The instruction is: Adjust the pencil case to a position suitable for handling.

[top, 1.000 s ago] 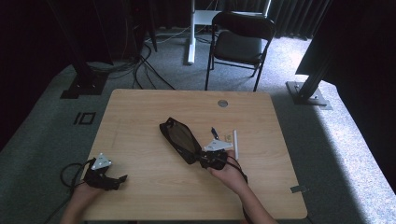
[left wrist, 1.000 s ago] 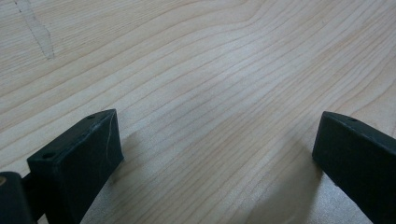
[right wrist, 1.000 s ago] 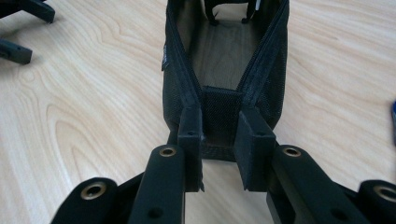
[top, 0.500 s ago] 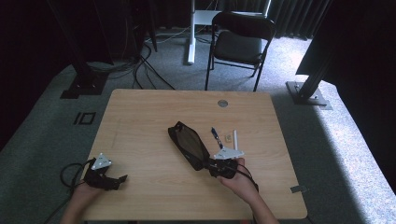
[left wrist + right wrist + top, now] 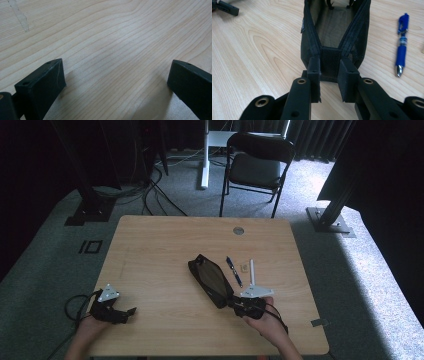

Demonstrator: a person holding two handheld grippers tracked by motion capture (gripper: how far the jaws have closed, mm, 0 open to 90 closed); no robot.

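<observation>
While clamped narrow on the near end of the black mesh pouch, right gripper low on the wooden table, pouch long, soft, zipper gaping open, lying mid-table. Just right of it, blue pen, small tan block and white stick. Left gripper spread wide over bare, pale-grained wood, well apart at the table's near left.
</observation>
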